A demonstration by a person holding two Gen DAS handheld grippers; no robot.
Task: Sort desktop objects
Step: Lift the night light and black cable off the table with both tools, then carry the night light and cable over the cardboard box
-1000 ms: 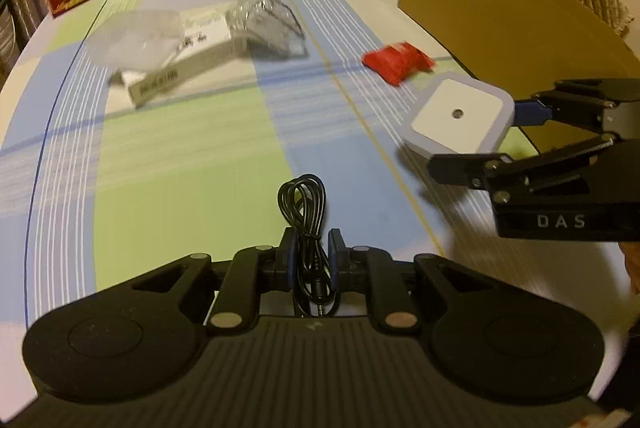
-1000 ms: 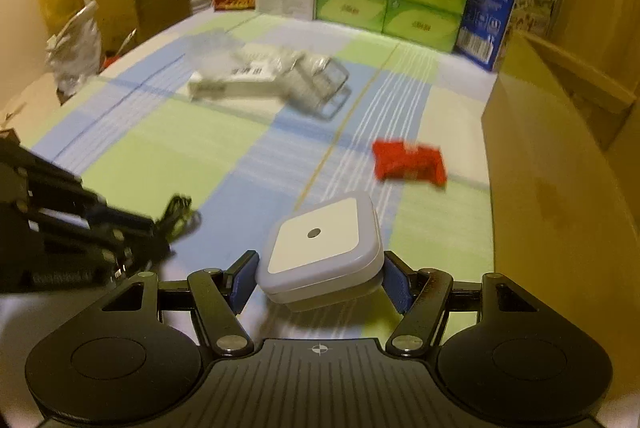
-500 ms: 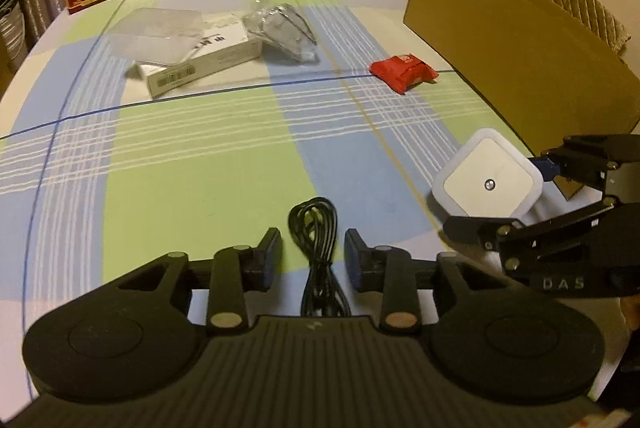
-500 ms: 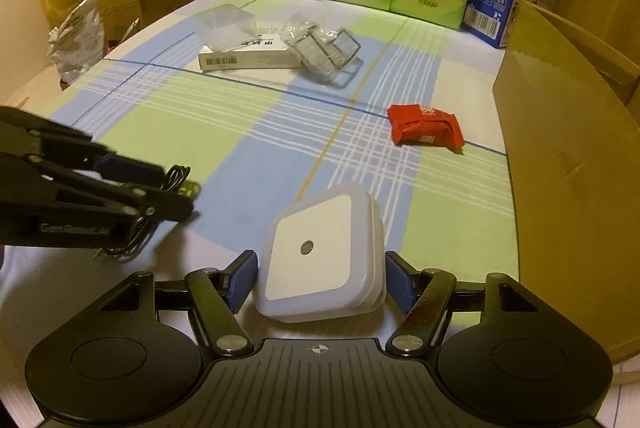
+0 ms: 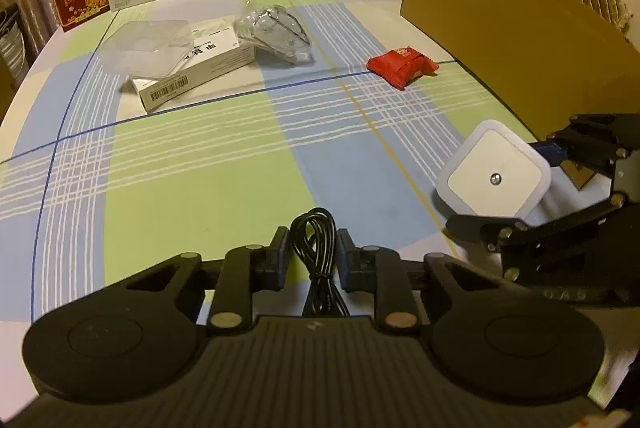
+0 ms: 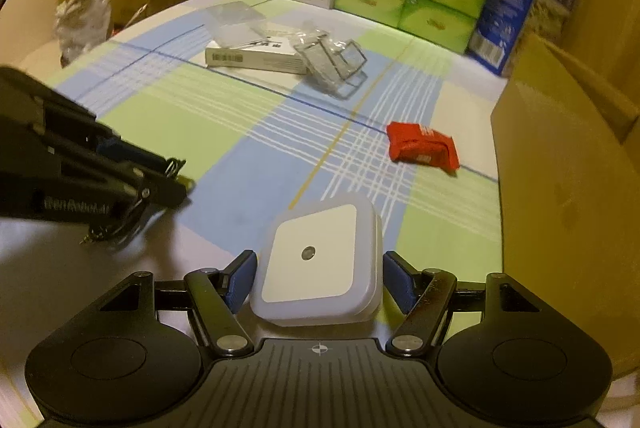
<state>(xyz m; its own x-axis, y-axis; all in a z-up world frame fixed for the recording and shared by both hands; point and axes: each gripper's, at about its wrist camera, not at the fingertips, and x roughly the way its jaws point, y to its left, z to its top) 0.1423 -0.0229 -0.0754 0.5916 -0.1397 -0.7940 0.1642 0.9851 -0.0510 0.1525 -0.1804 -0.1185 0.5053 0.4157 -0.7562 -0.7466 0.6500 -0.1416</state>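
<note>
Now both tongs are parted with an item lying loose between the pads of each: the left tongs (image 5: 311, 260) straddle a coiled black cable (image 5: 314, 248) on the worktop (image 5: 180, 168), and the right tongs (image 6: 318, 282) flank a white square night light (image 6: 320, 260), with a visible gap at either side. Taking the cardboard box (image 5: 500, 40) as the landmark, the night light sits just beside its near wall, the cable lies farther out from that wall, and the red snack packet (image 5: 402, 66) lies near the box's far corner. Judging from this, the step in hand is setting these two down or regrasping them; to do it well, each pair of tongs should back straight off or close squarely across the item's middle, so the cable loops do not snag on a pad and the light does not skid. The cable's plug end is hidden under the left tool's body, the box interior cannot be seen, and the crumpled clear packaging (image 5: 276, 32) by the white carton (image 5: 196, 72) is hard to identify.
</note>
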